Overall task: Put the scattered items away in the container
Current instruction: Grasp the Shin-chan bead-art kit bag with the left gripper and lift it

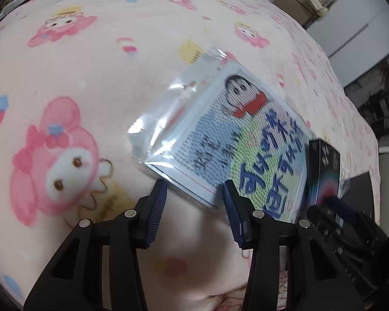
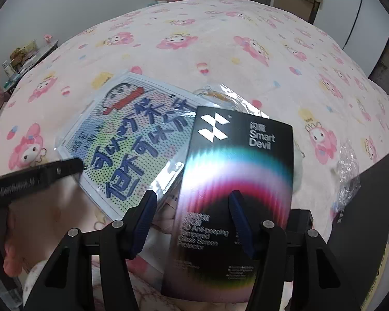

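A cartoon picture kit in a clear plastic bag (image 1: 228,140) lies on the pink blanket; it also shows in the right wrist view (image 2: 132,140). My left gripper (image 1: 195,202) is open, its fingers at the bag's near edge, not closed on it. A black Smart Devil screen protector box (image 2: 236,181) lies beside the bag; it shows in the left wrist view (image 1: 324,173). My right gripper (image 2: 192,215) is open, with the box lying between and over its fingers. A dark container (image 2: 363,233) sits at the right edge.
The pink cartoon blanket (image 1: 90,77) covers the bed. A crumpled clear plastic piece (image 2: 347,176) lies by the container's rim. A side table with small items (image 2: 26,57) stands far left. White cabinets (image 1: 363,26) stand beyond the bed.
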Demonstrator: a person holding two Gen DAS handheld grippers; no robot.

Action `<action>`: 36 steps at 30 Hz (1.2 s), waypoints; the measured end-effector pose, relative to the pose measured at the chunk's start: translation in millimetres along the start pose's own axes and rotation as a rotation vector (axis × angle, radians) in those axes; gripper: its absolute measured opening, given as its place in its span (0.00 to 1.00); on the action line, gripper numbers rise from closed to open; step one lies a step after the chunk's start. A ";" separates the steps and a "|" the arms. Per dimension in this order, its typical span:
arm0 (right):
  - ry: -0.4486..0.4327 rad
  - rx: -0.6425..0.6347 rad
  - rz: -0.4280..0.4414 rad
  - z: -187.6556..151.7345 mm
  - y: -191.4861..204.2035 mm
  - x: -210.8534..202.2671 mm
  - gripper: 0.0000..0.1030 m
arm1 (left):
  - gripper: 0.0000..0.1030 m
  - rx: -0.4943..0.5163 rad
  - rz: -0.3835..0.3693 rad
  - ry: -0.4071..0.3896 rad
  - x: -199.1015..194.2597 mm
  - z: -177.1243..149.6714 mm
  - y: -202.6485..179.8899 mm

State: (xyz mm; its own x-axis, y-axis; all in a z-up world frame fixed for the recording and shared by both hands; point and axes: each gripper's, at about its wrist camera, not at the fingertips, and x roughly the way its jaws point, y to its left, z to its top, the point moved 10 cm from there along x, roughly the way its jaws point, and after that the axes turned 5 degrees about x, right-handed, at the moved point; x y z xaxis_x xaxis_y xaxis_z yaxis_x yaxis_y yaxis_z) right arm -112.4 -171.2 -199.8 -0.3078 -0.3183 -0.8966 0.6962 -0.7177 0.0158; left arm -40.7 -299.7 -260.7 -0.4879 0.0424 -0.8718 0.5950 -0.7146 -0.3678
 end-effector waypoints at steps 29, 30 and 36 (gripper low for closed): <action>0.131 -0.104 0.102 88.0 35.5 79.6 0.70 | 0.34 -0.116 -0.109 -0.061 -5.5 35.1 18.5; 0.156 -0.111 0.151 81.3 43.6 75.5 0.69 | 0.34 -0.115 -0.112 -0.076 -12.4 39.3 22.3; 0.099 -0.176 0.252 70.2 74.1 35.2 0.62 | 0.34 -0.117 -0.077 -0.060 -27.6 35.3 45.5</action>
State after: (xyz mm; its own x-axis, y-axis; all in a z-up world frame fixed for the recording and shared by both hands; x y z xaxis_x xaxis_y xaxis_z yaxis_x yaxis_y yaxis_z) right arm -117.2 -279.0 -199.1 -0.0524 -0.4044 -0.9131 0.8467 -0.5027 0.1741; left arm -22.6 -358.0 -241.9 -0.5699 0.0497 -0.8202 0.6231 -0.6246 -0.4708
